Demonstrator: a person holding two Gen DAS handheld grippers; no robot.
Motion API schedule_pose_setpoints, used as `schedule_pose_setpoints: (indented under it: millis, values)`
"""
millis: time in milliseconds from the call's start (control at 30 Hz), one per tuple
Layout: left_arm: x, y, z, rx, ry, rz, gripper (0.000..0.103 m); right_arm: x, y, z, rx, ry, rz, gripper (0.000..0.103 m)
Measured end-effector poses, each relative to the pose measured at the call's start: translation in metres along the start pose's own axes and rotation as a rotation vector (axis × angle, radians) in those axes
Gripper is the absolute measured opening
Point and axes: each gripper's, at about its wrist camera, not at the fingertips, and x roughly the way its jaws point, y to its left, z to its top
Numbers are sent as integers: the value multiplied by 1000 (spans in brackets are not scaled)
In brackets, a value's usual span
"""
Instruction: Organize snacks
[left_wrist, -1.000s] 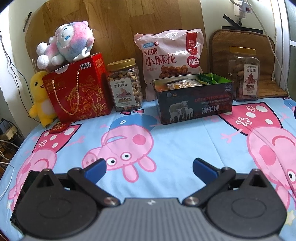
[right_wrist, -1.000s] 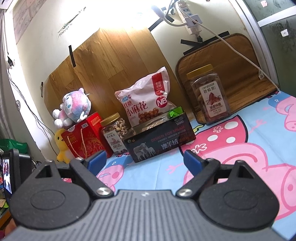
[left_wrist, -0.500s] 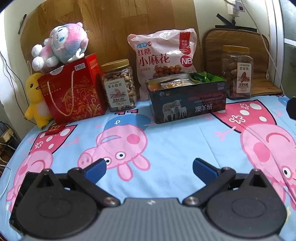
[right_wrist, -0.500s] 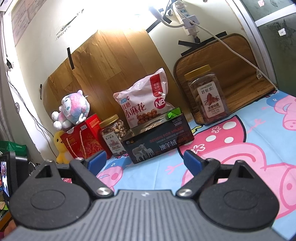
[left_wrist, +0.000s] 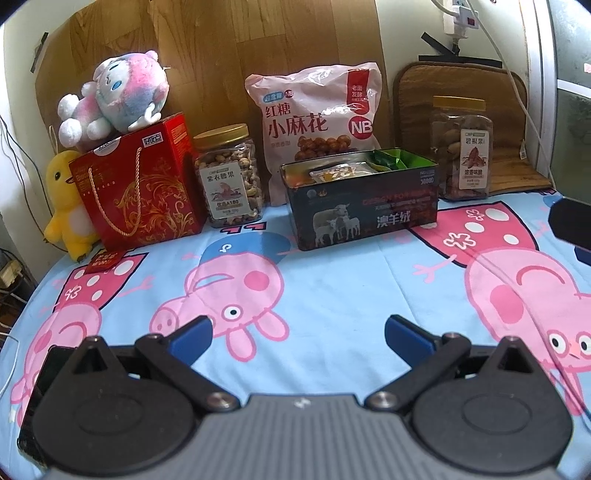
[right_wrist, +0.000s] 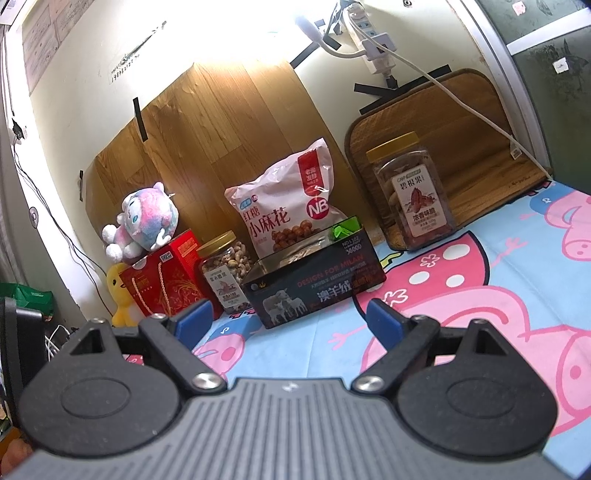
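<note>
A dark open tin box (left_wrist: 364, 210) (right_wrist: 317, 286) holding snack packets stands at the back of the table. Behind it leans a pink snack bag (left_wrist: 316, 122) (right_wrist: 286, 218). A gold-lidded nut jar (left_wrist: 229, 177) (right_wrist: 223, 271) stands left of the box, a yellow-lidded pecan jar (left_wrist: 461, 149) (right_wrist: 412, 195) to its right. My left gripper (left_wrist: 297, 334) is open and empty, low over the cloth, well short of the box. My right gripper (right_wrist: 288, 319) is open and empty, also short of the box; part of it shows in the left wrist view (left_wrist: 570, 227).
A red gift bag (left_wrist: 142, 184) (right_wrist: 166, 280) with a pink plush toy (left_wrist: 118, 98) on top stands at the back left beside a yellow duck plush (left_wrist: 66, 206). A small red packet (left_wrist: 105, 260) lies on the pig-print cloth (left_wrist: 332, 280). A brown mat (right_wrist: 469, 147) leans at the back right.
Both grippers have drawn back and tilted a little; the snacks look smaller and farther. The right gripper's edge has come into the left wrist view. Both jaws stay open.
</note>
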Motion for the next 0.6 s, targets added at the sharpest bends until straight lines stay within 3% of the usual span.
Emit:
schedule_pose_setpoints:
  millis: [600]
  values:
    - [-8, -1, 1, 2, -19, 8, 103, -4, 7, 0, -26, -20, -4, 92]
